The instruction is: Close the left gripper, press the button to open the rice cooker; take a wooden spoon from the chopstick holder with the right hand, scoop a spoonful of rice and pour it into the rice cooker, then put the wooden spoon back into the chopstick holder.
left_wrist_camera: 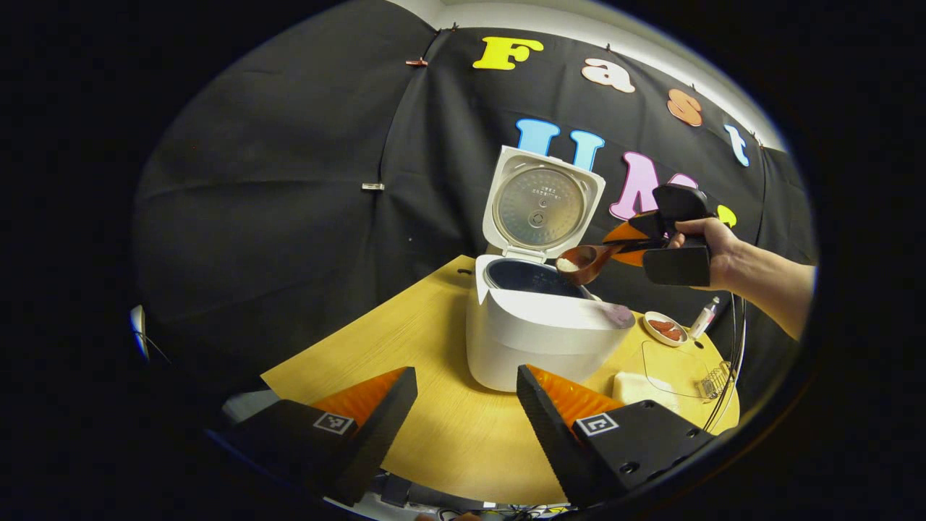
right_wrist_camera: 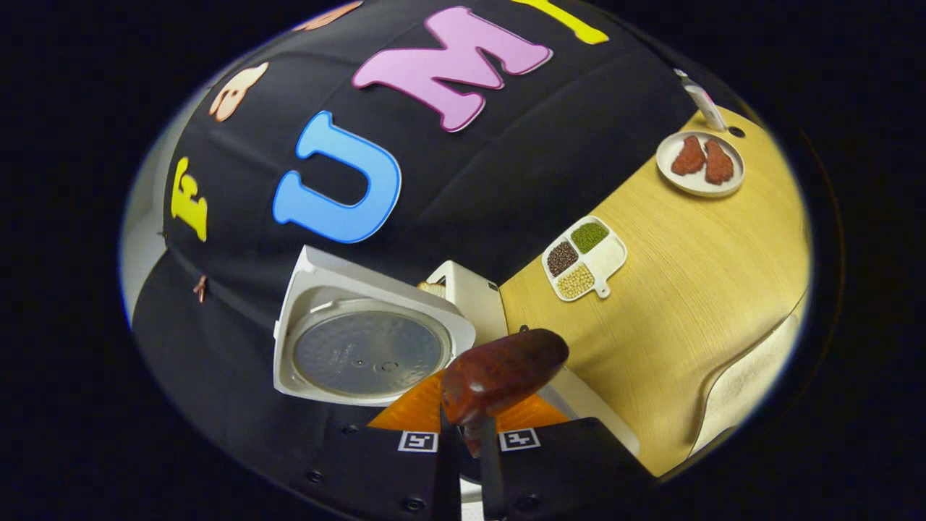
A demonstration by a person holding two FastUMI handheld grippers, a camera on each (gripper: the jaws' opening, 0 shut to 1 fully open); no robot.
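The white rice cooker (left_wrist_camera: 535, 340) stands on the wooden table (left_wrist_camera: 434, 427) with its lid (left_wrist_camera: 542, 206) raised upright and the dark inner pot (left_wrist_camera: 532, 278) showing. A person's hand holds my right gripper (left_wrist_camera: 631, 244) above the cooker's right rim, shut on the handle of a wooden spoon (left_wrist_camera: 582, 262) that carries some white rice. In the right gripper view the spoon's brown bowl (right_wrist_camera: 503, 376) sticks out from my right gripper (right_wrist_camera: 474, 423), beside the open lid (right_wrist_camera: 362, 351). My left gripper (left_wrist_camera: 466, 376) hangs open in front of the cooker, holding nothing.
A small plate with red pieces (left_wrist_camera: 664, 328) and a little bottle (left_wrist_camera: 703, 318) sit right of the cooker, with a white block (left_wrist_camera: 636, 387) and a wire rack (left_wrist_camera: 716, 378) nearer. A divided dish of grains (right_wrist_camera: 582, 259) lies behind the cooker.
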